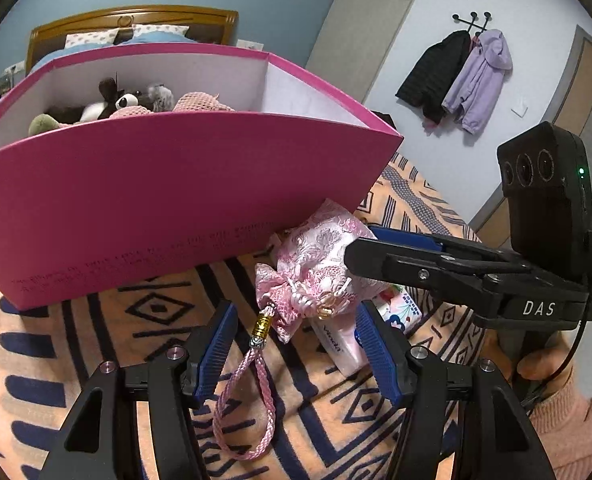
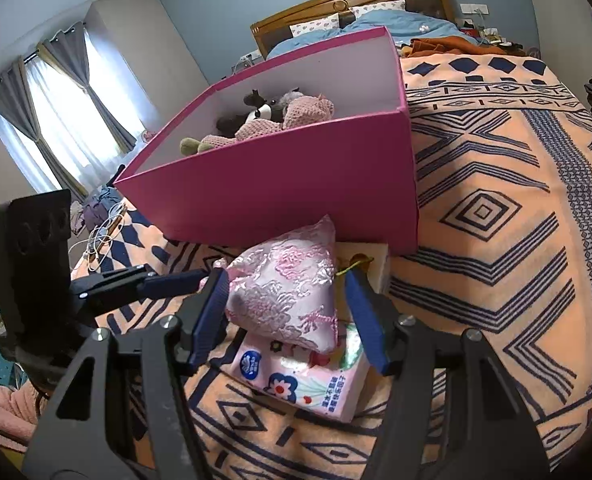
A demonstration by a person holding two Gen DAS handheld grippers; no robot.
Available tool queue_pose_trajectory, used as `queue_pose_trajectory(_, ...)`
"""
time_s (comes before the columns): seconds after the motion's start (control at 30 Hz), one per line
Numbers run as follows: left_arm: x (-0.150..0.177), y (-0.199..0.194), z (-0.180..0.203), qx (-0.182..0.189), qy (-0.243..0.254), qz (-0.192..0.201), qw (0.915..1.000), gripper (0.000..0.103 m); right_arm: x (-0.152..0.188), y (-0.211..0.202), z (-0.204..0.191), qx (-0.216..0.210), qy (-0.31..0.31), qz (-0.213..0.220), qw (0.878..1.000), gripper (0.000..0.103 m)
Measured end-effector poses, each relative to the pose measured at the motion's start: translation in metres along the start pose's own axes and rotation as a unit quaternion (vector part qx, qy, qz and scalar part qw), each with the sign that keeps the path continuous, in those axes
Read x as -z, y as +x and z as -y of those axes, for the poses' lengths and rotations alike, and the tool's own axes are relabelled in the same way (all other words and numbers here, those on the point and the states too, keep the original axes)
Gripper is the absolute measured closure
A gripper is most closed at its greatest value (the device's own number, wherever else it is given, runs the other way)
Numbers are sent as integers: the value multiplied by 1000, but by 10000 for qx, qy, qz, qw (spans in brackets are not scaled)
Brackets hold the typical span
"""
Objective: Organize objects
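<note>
Pink brocade pouch [image 1: 320, 256] lies on tissue pack [image 1: 346, 346], just in front of magenta box [image 1: 167, 200]; both grippers open around it.

Left view: left gripper [image 1: 296, 344] jaws straddle the pouch's tied neck, no contact; braided cord [image 1: 243, 404] trails between them. Close above the knot.
Right view: right gripper [image 2: 287, 316] jaws flank the pouch [image 2: 287, 288] body, pads apart. Judgement: don't pinch the tissue pack [image 2: 308, 384].
</note>
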State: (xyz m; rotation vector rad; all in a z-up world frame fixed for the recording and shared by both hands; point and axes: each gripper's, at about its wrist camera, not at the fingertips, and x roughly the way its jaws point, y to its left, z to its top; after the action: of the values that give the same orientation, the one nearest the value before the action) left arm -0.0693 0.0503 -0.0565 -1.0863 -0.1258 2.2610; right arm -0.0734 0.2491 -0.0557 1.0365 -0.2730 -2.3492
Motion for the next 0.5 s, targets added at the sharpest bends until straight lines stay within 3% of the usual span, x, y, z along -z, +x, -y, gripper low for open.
queue_pose_trajectory(0.2,2,2,-2,55,-83,-68,9999,43,-3,8,1,4,-6,-74,10000,41)
queue_pose_trajectory(0.37,3,2,-4,167,-126,-78,9998,54,-2,10,3,12,8,-99,9999,41)
queue_pose_trajectory(0.5,4,2,-3,205,-117,-80,9997,56,-1,11,2,-18,-18,-125,9999,45)
